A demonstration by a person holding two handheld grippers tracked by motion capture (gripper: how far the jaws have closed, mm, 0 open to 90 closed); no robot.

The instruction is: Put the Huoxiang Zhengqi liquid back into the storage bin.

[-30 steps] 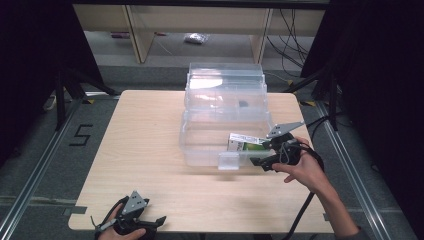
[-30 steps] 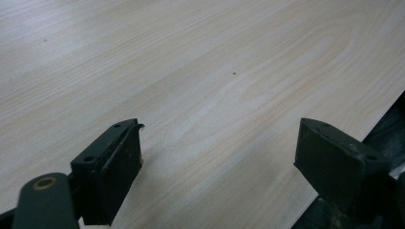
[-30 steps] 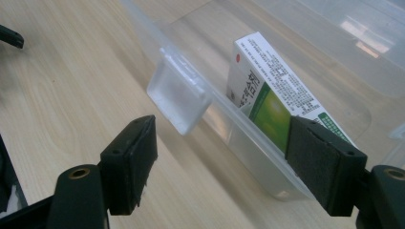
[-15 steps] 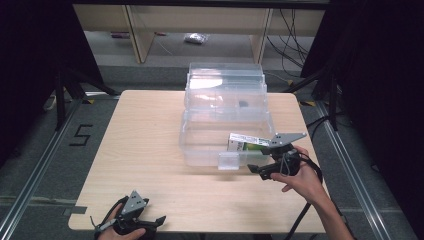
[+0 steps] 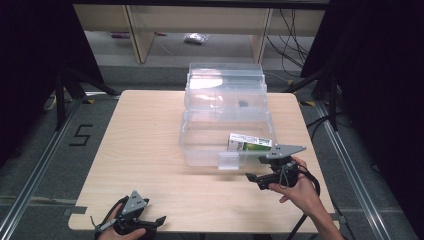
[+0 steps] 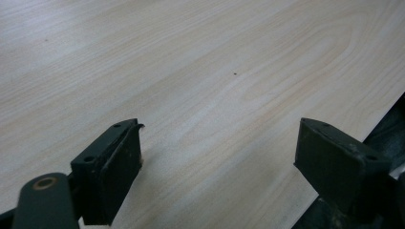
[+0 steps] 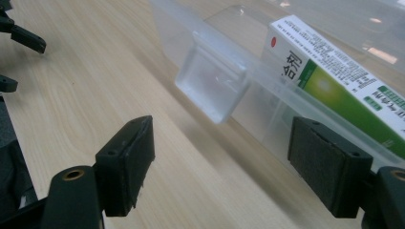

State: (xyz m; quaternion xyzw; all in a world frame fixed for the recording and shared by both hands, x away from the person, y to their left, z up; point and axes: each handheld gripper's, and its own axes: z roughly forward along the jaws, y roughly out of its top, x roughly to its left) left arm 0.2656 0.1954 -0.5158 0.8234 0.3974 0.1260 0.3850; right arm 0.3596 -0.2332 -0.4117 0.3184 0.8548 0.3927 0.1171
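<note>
A light wooden table (image 5: 150, 150) is seen from above; a clear plastic container (image 5: 225, 107) is set on its far right half, open, with a clear latch tab (image 5: 228, 161) at the near wall; the near left stretch is bare wood.

I'm in what looks like a lab or recording studio, not a home. My worktop (image 5: 150, 150) is a plain pale-wood board standing alone at mid-frame on a grey floor (image 5: 40, 150). Black curtains (image 5: 35, 55) hang at the left and right edges of the frame, closing the space in. Metal rails (image 5: 30, 185) run along the floor on both sides of the worktop, and a "5" (image 5: 80, 135) is marked on the floor at its left. Cables (image 5: 292, 25) trail down at the upper right. Bare wooden shelving (image 5: 200, 15) crosses the top of the frame.
</note>
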